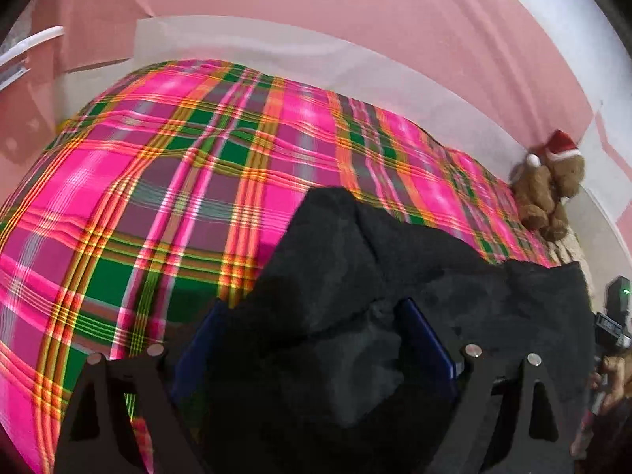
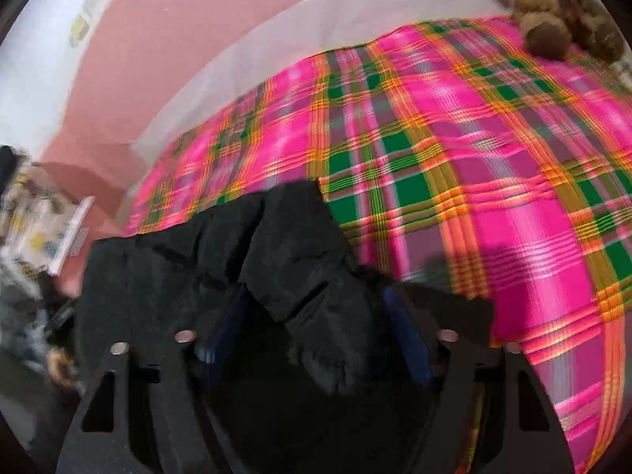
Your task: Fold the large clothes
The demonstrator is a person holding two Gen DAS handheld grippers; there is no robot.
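Now you are at the gathering step of the fold; the black garment (image 1: 395,260) lies bunched on the plaid bedspread (image 1: 158,181), between the spread left gripper (image 1: 312,316) and the part-closed right gripper (image 2: 312,300), neither visibly pinching; next, get a firm grip.

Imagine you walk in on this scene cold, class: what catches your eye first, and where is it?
The loud pink, green and orange plaid bedspread fills most of both views. A black garment lies bunched on its near edge, with folds between each gripper's blue fingers. A brown teddy bear in a red Santa hat sits at the far edge by the pink wall.
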